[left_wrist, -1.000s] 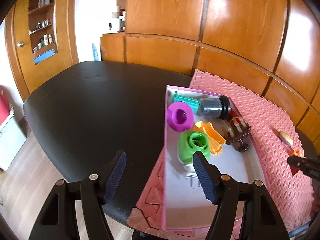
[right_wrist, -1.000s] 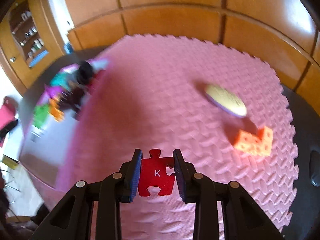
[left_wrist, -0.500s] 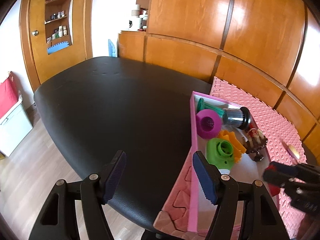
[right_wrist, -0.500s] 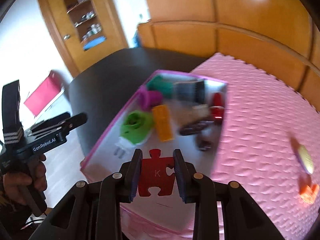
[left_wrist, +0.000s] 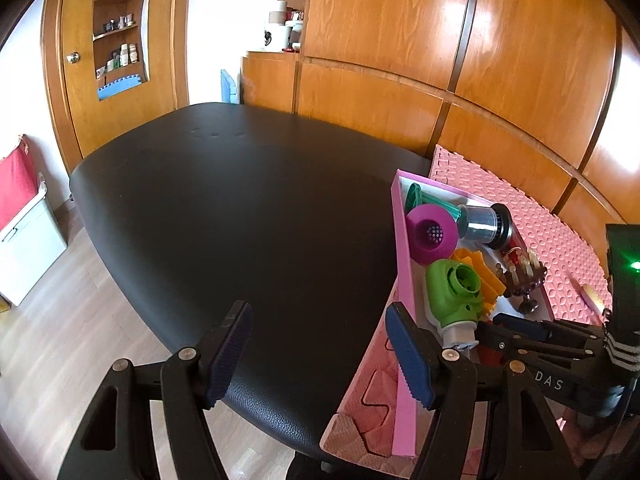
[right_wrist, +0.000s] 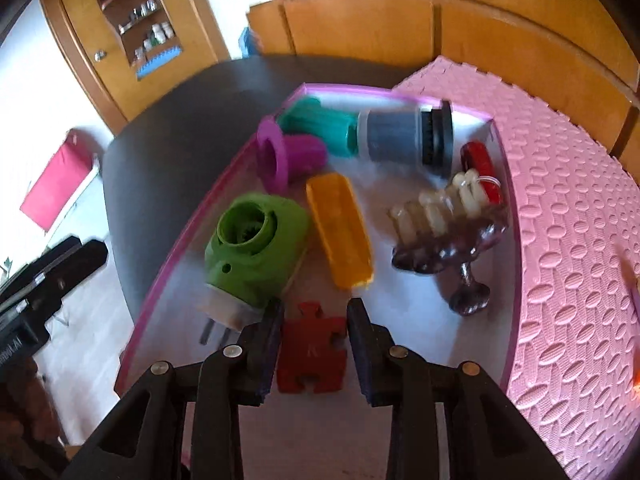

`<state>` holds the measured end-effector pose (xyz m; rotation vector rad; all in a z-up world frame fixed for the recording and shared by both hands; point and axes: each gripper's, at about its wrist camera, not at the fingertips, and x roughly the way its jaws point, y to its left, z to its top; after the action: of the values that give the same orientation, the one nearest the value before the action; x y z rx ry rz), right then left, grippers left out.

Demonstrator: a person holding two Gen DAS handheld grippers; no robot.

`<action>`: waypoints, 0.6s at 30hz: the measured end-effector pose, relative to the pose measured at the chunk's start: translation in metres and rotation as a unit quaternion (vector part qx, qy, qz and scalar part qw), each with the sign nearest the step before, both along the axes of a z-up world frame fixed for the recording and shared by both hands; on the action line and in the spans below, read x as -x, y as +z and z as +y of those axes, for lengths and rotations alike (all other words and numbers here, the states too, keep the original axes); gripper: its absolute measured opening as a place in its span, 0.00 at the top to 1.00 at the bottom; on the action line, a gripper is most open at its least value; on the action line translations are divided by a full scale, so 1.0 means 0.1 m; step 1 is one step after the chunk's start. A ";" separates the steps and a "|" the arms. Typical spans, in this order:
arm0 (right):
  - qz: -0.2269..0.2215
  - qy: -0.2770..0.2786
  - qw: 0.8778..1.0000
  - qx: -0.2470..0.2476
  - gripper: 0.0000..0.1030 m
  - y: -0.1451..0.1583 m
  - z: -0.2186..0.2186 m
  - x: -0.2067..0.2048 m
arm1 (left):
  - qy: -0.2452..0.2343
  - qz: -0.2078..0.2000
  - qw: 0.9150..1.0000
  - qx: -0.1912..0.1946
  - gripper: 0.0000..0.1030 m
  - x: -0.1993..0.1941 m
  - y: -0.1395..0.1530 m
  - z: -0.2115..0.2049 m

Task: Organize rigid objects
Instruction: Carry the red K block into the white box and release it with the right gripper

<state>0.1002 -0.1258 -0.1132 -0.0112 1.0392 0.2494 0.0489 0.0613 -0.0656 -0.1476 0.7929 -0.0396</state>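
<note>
My right gripper [right_wrist: 314, 346] is low over the near end of the pink-rimmed tray [right_wrist: 192, 236], with a red puzzle piece [right_wrist: 312, 354] between its fingers; the jaws stand slightly wider than the piece, which looks to lie on the tray floor. The tray holds a green plug-in toy [right_wrist: 252, 248], an orange block [right_wrist: 340, 228], a purple cup [right_wrist: 286, 156], a teal piece [right_wrist: 320, 126], a grey cylinder [right_wrist: 404, 136] and a brown stand [right_wrist: 448, 236]. My left gripper [left_wrist: 320, 352] is open and empty over the black table's [left_wrist: 240, 208] near edge, left of the tray [left_wrist: 402, 240].
The pink foam mat [right_wrist: 572, 208] lies right of the tray and under it. An orange wedge shows at the far right edge of the right wrist view [right_wrist: 636, 380]. Wooden cabinets stand behind the table. The right gripper's body [left_wrist: 560, 344] reaches in beside my left fingers.
My right gripper carried the red puzzle piece from the foam mat over into the tray and lowered it; its jaws have opened a little. My left gripper drew back and left, away from the tray.
</note>
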 end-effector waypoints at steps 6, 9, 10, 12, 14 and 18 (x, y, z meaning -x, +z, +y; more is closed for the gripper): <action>-0.006 -0.005 1.000 -0.012 0.66 0.04 -0.02 0.04 | -0.004 -0.004 1.000 -0.004 0.33 0.02 0.02 -0.03; -0.016 -0.008 1.000 -0.015 0.64 0.10 -0.05 0.07 | -0.005 -0.008 1.000 -0.006 0.33 0.04 0.05 -0.03; -0.020 -0.009 1.000 -0.015 0.63 0.14 -0.05 0.09 | -0.005 -0.009 1.000 -0.007 0.33 0.05 0.05 -0.04; -0.028 -0.012 0.999 -0.015 0.63 0.19 -0.06 0.13 | -0.007 -0.012 1.000 -0.009 0.32 0.06 0.07 -0.06; -0.035 -0.015 0.999 -0.016 0.63 0.23 -0.07 0.16 | -0.010 -0.012 1.000 -0.011 0.33 0.07 0.07 -0.10; -0.046 -0.020 0.999 -0.016 0.63 0.28 -0.11 0.24 | -0.014 -0.015 1.000 -0.014 0.33 0.09 0.10 -0.14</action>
<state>0.0762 -0.1365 -0.0851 0.0261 0.9426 0.2269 0.0396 0.0469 -0.0557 -0.1094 0.7654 -0.0576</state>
